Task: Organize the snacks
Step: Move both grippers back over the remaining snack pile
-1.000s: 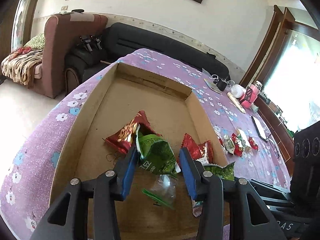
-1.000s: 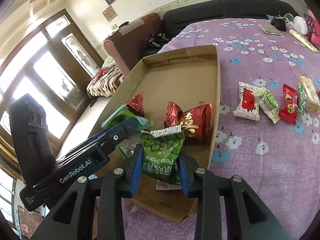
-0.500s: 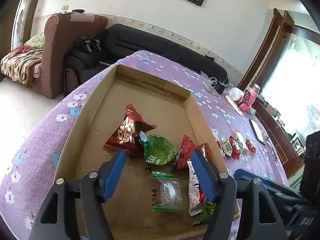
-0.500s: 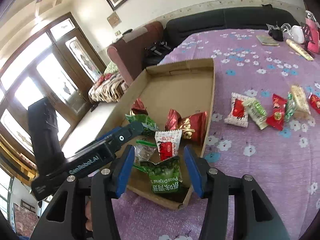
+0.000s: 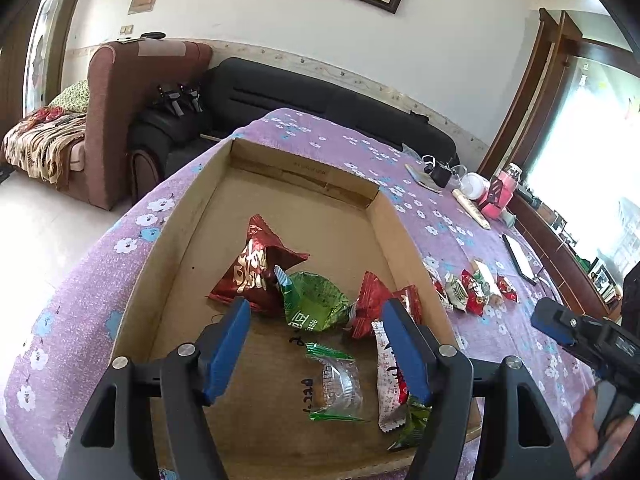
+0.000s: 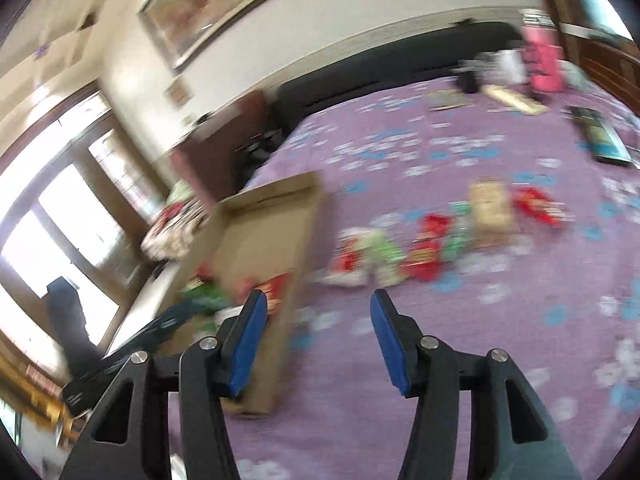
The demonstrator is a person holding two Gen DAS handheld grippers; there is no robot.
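Nearest: left gripper [image 5: 316,344], jaws apart and empty, poised over cardboard box [image 5: 404,240] holding clear-wrapped snack [image 5: 338,380], green pea packet [image 5: 316,304], red packet [image 5: 256,268]. Right gripper [image 6: 318,340], jaws opening, nothing between. Beyond: loose snacks [image 6: 440,236] on purple cloth [image 6: 460,360] beside box. Step judged: between deposits. Next: reach for loose packet, close on it.

so the whole setup sits on a table under a purple cloth with white and blue flowers [image 5: 72,300]; a shallow brown cardboard tray [image 5: 404,248] lies on it; just right of that, a loose row of small red and green snack packets [image 5: 468,292]; farther back a pink bottle [image 5: 500,192], a black flat phone-like slab [image 5: 520,260] and some small clutter.
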